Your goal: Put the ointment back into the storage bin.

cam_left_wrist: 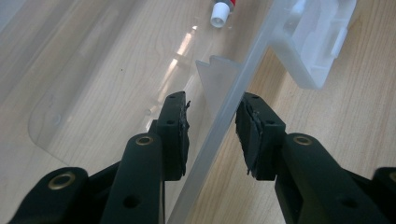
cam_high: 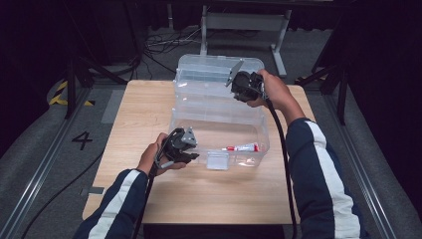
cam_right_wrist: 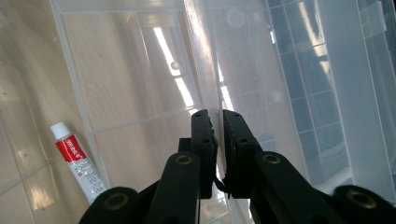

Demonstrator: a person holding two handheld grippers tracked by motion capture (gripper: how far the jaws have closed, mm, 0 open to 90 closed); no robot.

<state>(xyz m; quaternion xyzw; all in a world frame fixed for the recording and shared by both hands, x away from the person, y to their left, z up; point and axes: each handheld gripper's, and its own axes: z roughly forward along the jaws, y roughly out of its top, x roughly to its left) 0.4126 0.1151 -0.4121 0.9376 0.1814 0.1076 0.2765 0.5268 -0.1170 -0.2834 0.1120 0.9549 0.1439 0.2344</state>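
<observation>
A clear plastic box (cam_high: 219,119) stands on the wooden table (cam_high: 139,114) with its lid (cam_high: 209,67) swung open at the back. Inside, near the front wall, lies a red and white tube (cam_high: 241,147), its label (cam_right_wrist: 77,163) and white cap (cam_left_wrist: 219,16) in plain sight. My left gripper (cam_high: 194,153) is at the front left corner; its jaws (cam_left_wrist: 212,119) straddle the front wall (cam_left_wrist: 219,130) with gaps on both sides. My right gripper (cam_high: 241,89) is up at the lid's right part, jaws (cam_right_wrist: 216,116) shut on the lid's clear edge (cam_right_wrist: 205,56).
A white latch (cam_high: 217,160) sticks out from the box's front wall. Bare wood runs left of the box and in front of it to the table's near edge. Cables (cam_high: 164,45) and a grey desk frame (cam_high: 244,22) lie on the floor behind; black stands flank the table.
</observation>
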